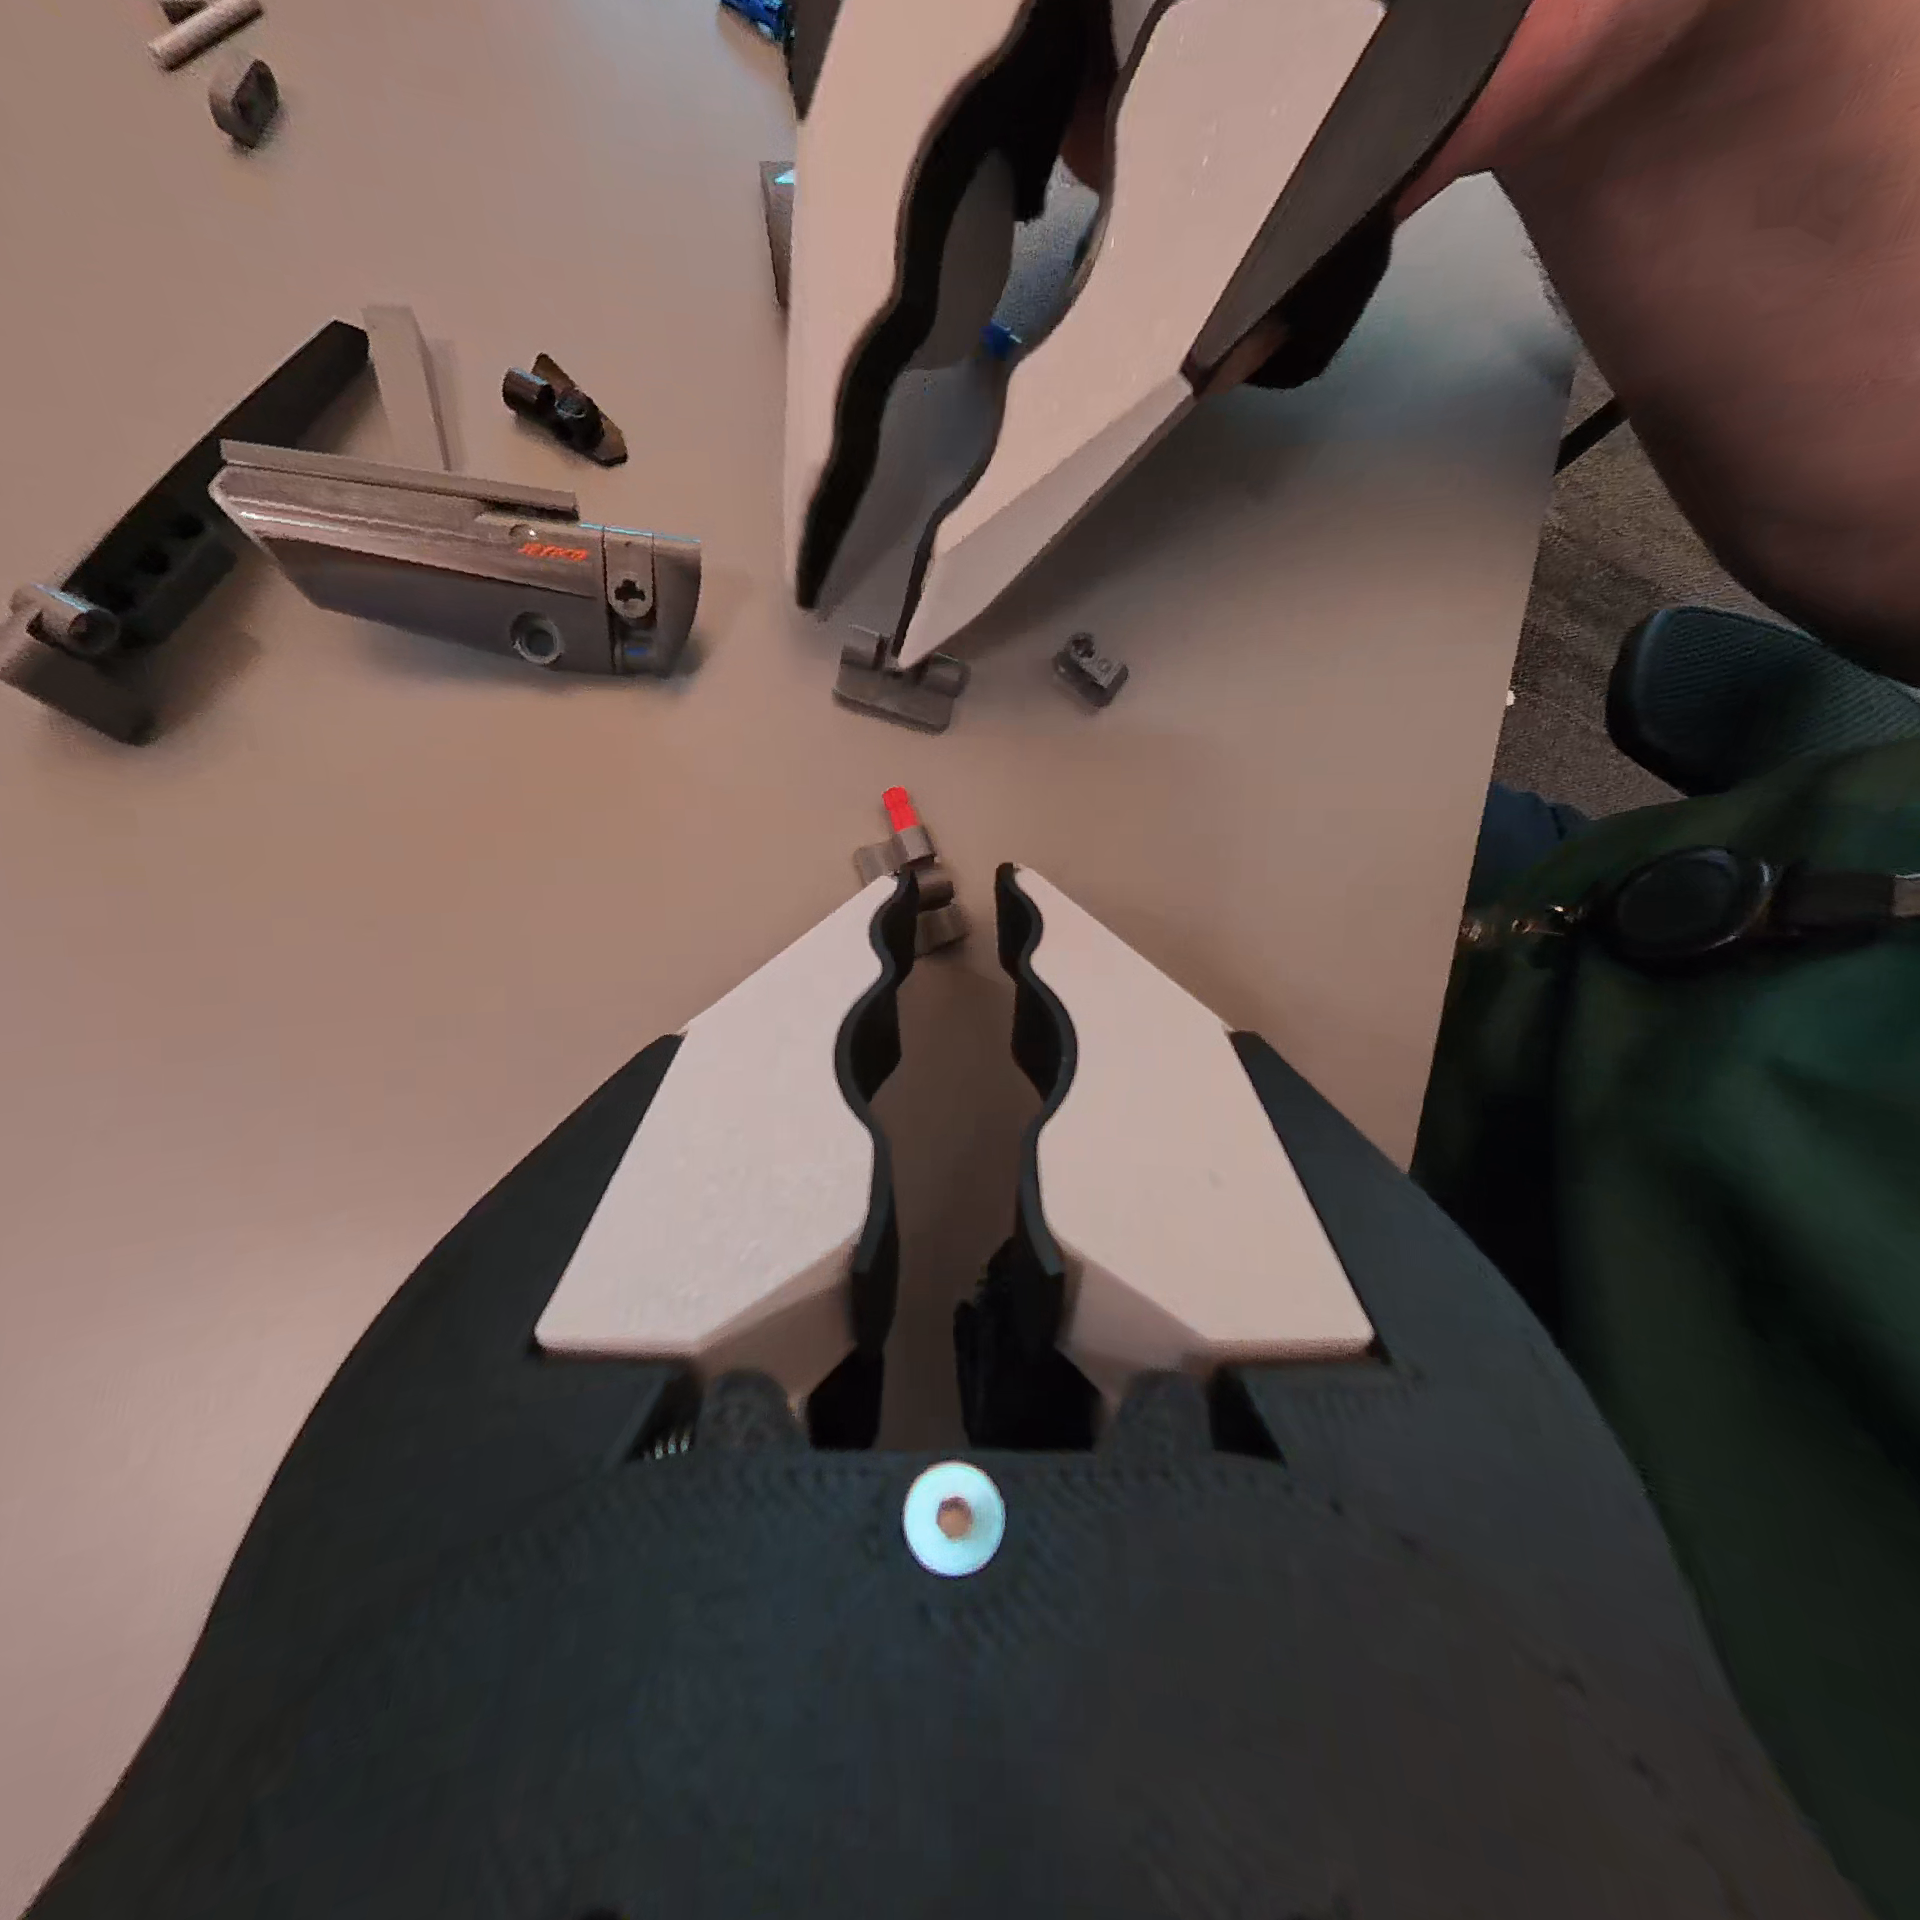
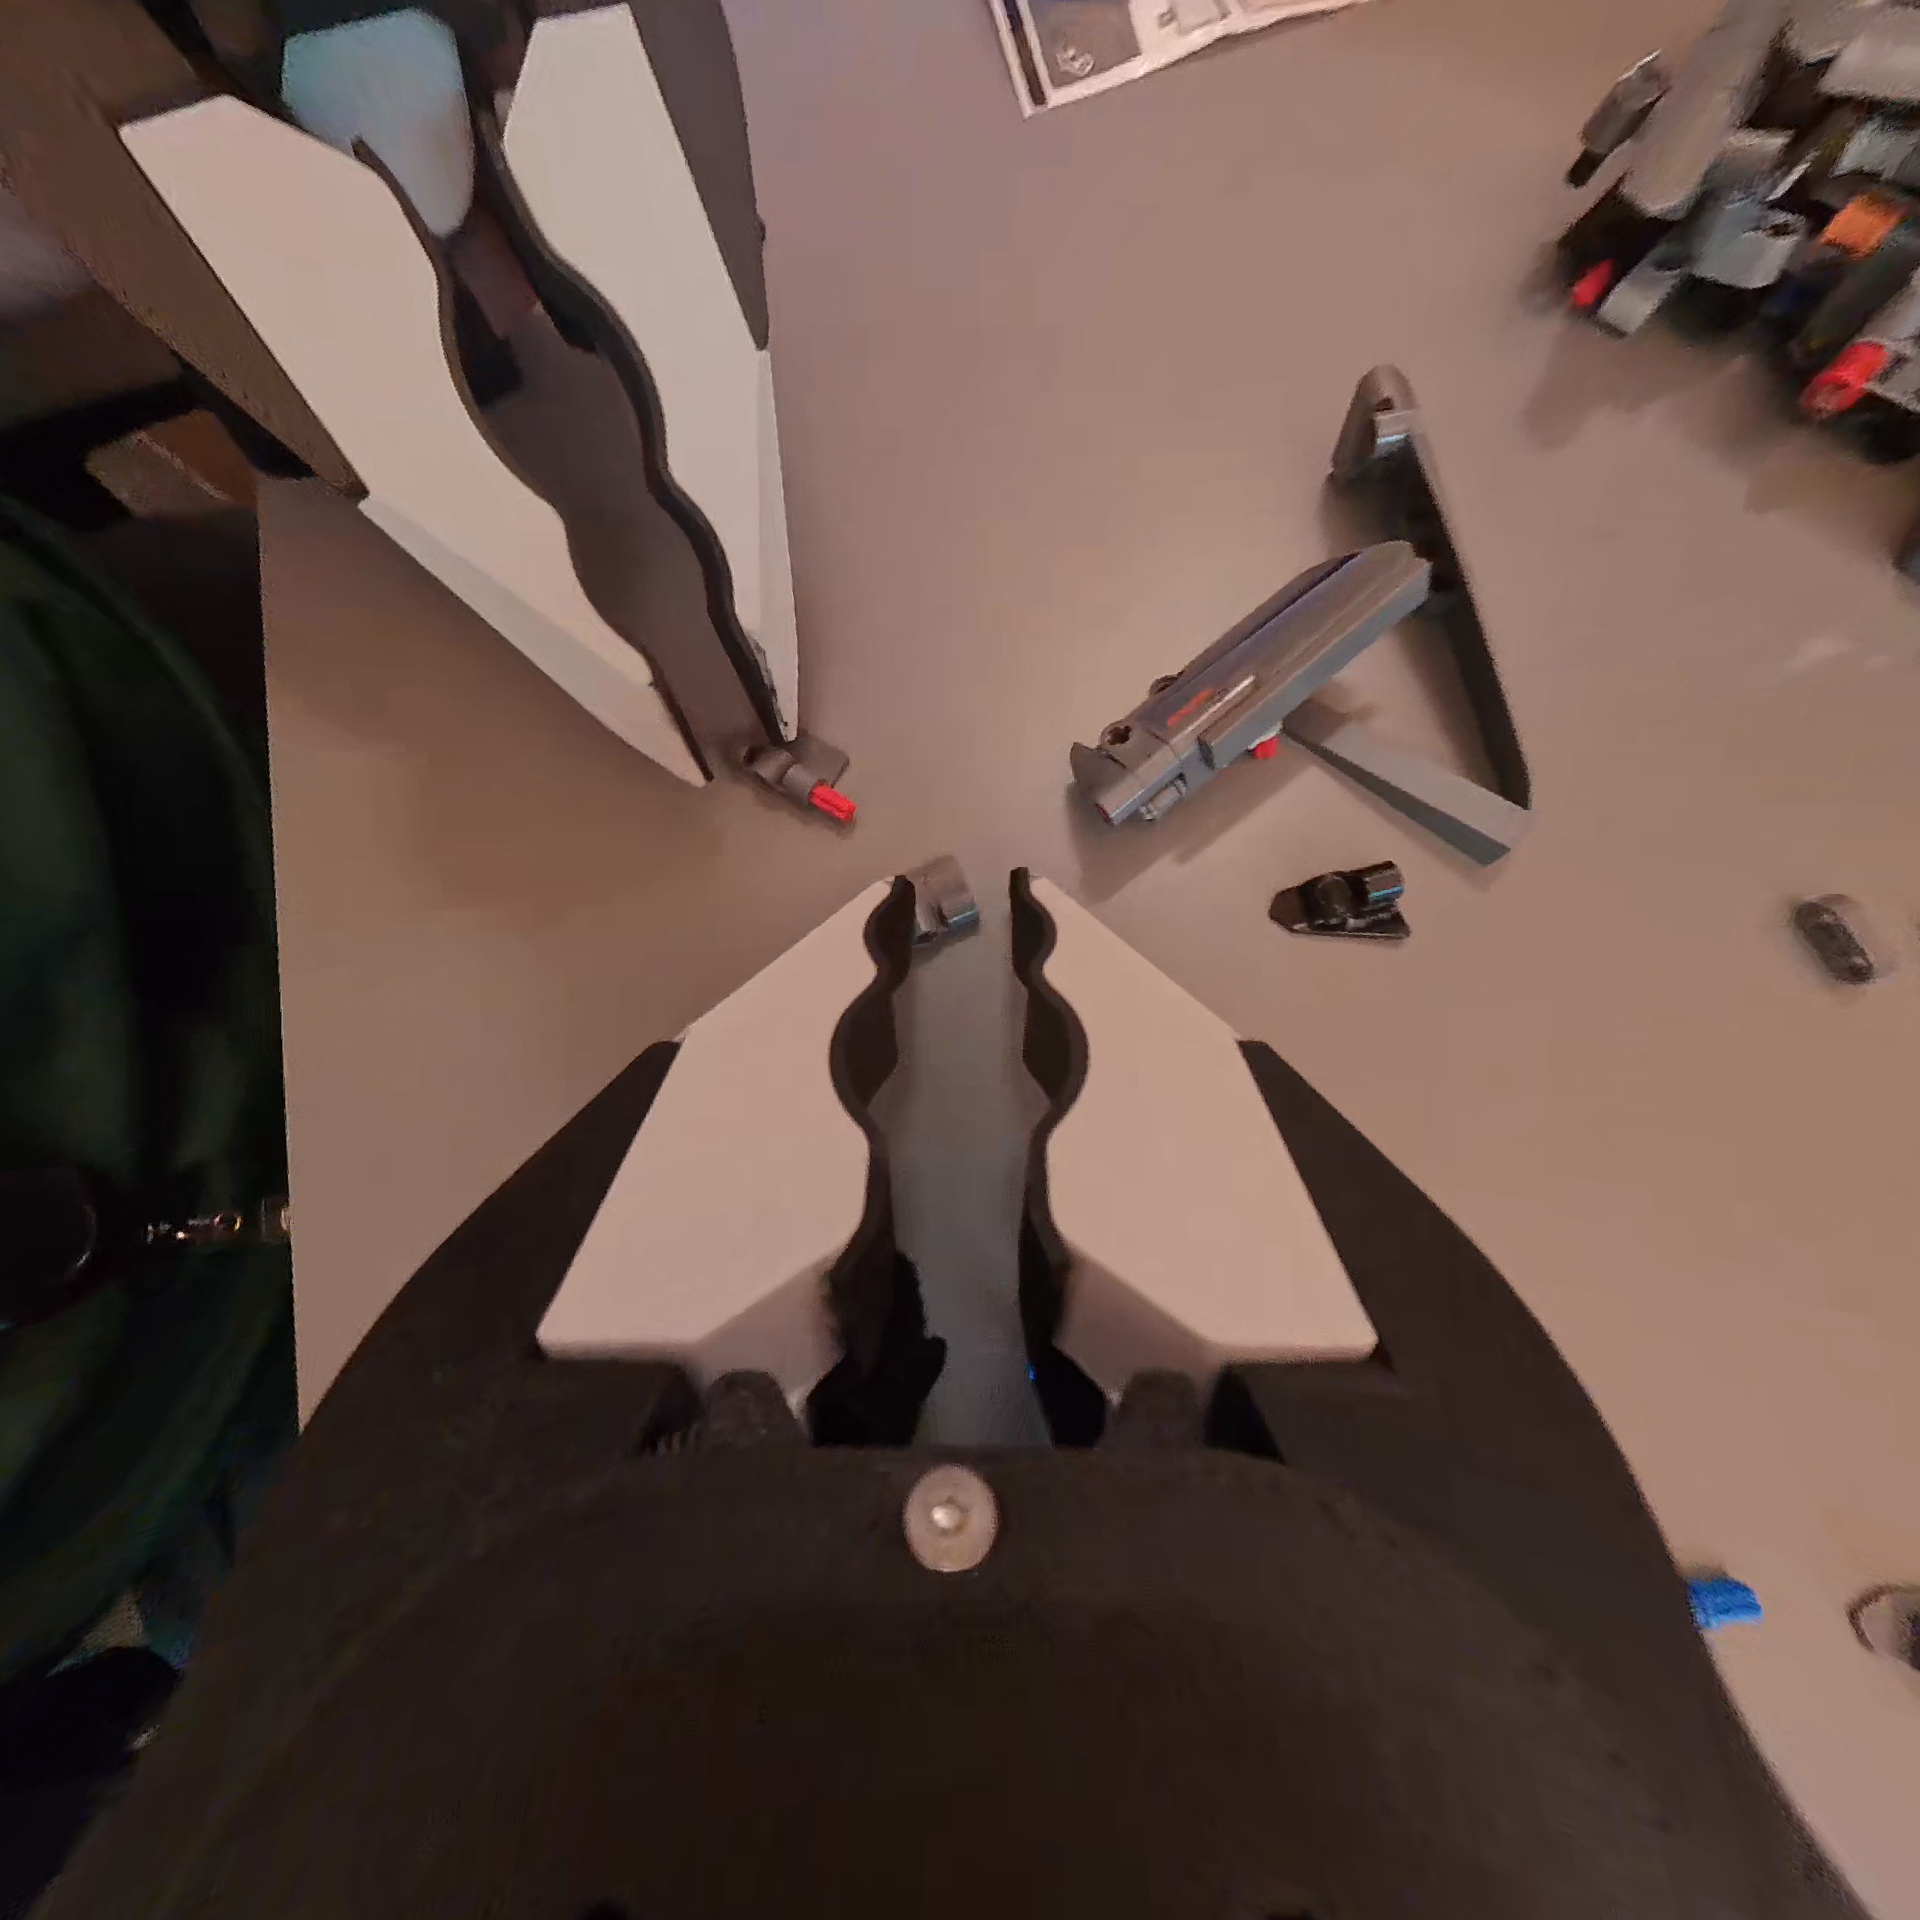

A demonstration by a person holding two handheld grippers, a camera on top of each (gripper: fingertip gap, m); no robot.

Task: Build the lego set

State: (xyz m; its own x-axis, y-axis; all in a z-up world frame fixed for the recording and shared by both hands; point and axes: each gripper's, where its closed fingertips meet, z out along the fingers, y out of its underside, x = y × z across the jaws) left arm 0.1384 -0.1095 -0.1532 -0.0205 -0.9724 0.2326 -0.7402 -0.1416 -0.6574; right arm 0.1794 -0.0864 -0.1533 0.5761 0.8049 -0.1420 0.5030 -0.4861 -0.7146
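With both tools lowered near the surface's (image 1: 1247,499) near edge, I read the left tool (image 1: 948,878) as narrowly parted, its left fingertip touching a grey lego connector with a red pin (image 1: 906,868). My right tool (image 2: 954,885) is likewise narrowly parted, its tips straddling a small grey lego piece (image 2: 945,896) without clamping it. A grey lego assembly (image 1: 457,566) lies farther in from that edge.

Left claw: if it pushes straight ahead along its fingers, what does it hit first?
The small grey piece with the red pin, lying on the table right at the left claw, nearer its left finger. The claw is open and height above the table is unclear, so it might pass just over.
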